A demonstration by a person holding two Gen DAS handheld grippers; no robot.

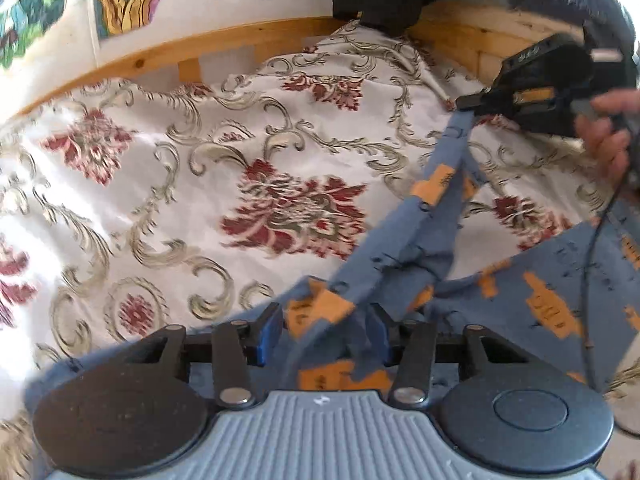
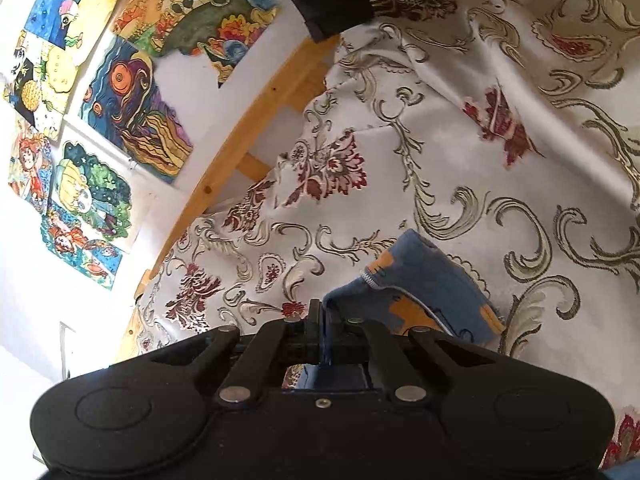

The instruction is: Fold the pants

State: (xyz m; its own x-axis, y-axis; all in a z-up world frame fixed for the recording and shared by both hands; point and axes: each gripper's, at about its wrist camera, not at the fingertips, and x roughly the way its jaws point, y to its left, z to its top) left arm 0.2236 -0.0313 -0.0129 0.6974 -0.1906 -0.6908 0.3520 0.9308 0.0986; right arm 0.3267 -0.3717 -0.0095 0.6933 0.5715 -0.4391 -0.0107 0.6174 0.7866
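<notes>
Bed (image 1: 120, 184) covered with a white floral-patterned bedspread (image 2: 460, 152); pine frame rail (image 1: 168, 54) along a white wall (image 2: 208, 92) bearing colourful drawings (image 2: 132, 116).

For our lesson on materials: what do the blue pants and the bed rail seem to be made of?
The blue orange-patched pants look like soft matte knit, probably cotton: they drape and crease limply. The honey-coloured bed rail looks like smooth-finished pine wood: a dark knot and grain show.

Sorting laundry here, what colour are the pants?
Blue pants with orange patches, clearest in the left wrist view.
</notes>
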